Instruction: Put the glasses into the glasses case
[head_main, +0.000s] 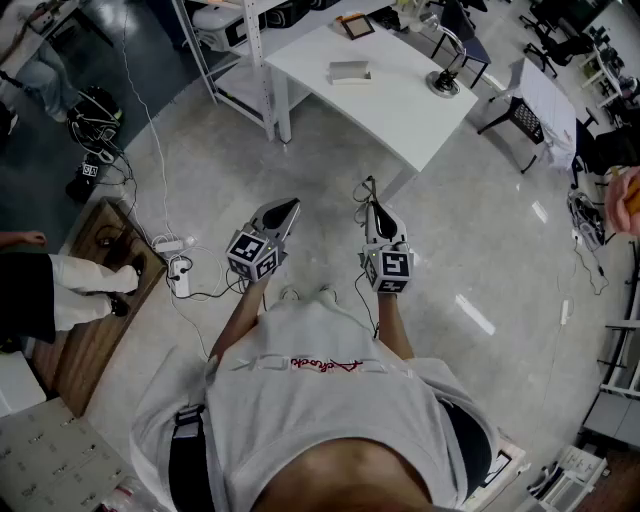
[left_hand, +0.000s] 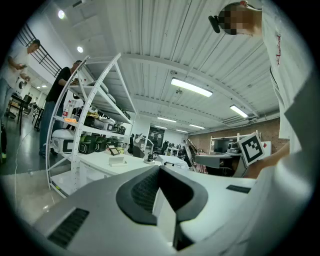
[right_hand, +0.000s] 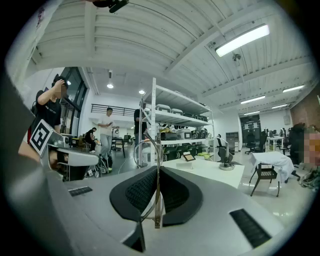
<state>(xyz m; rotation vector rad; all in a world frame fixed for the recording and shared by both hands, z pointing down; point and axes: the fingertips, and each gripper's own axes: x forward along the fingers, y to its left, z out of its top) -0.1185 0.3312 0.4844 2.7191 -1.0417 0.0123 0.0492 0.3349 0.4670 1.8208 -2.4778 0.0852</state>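
Two grippers are held level in front of the person, side by side over the bare floor (head_main: 480, 250), both aimed toward a white table (head_main: 400, 110) that stands well ahead of them. The right gripper (head_main: 378, 213) has its fingers (right_hand: 137, 192) clamped on the glasses (right_hand: 157, 210). One thin part of the frame runs upright between the dark pads, and a wire-thin loop rises above the tips. From the head view the glasses (head_main: 370, 193) show only as a fine line sticking out past the gripper's nose. The left gripper (head_main: 284, 212) has its fingers (left_hand: 142, 192) together with nothing between them. On the table, well apart from both grippers, lies a small pale box that is probably the glasses case (head_main: 350, 71), though it is too small to be sure. A small framed picture (head_main: 357, 27) stands beyond it, and a stand with a round base (head_main: 445, 80) sits near the table's right edge.
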